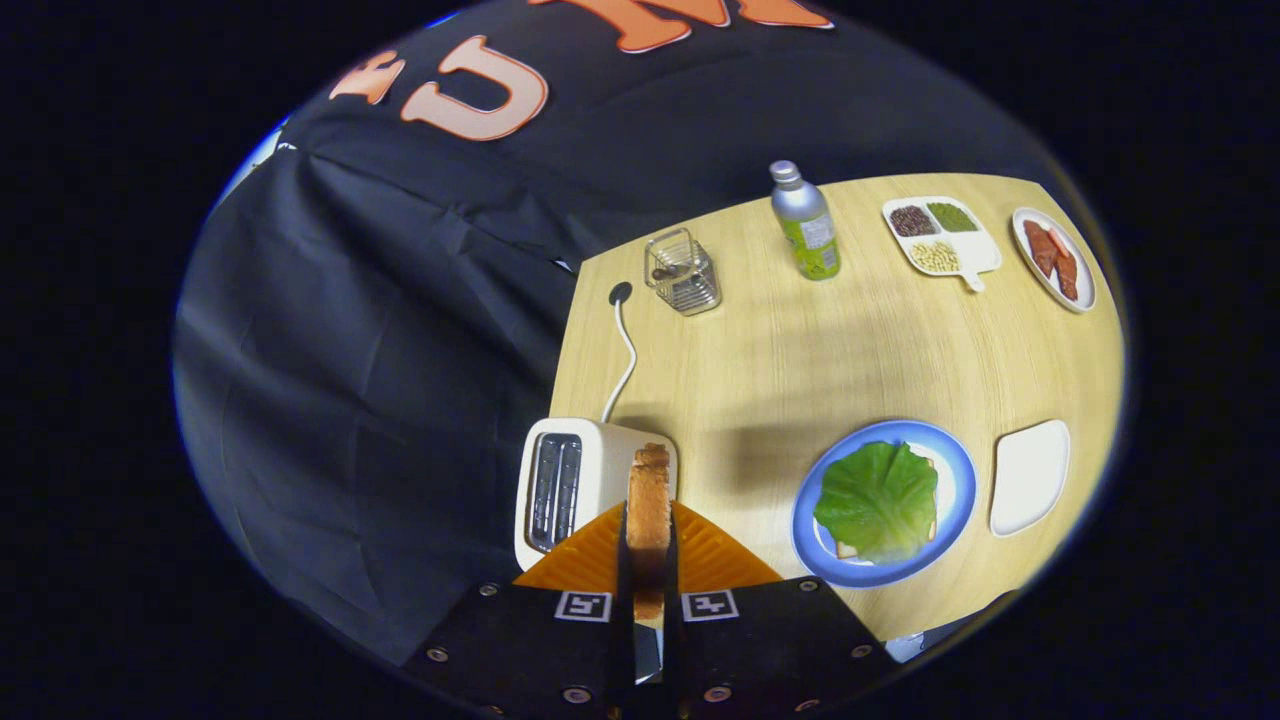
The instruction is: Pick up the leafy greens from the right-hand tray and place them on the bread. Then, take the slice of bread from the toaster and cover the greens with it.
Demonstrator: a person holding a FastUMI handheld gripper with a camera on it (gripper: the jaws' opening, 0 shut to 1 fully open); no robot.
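Beyond my fingers and off to their right, the pale wooden table (800,350) carries the blue-rimmed round plate (960,500), where the broad green lettuce leaf (878,498) already covers the bottom bread, so that half looks done. The white two-slot toaster (560,485) sits just ahead. My gripper (648,560) is closed tight on the browned toast slice (649,500), held edge-up; covering the greens remains.
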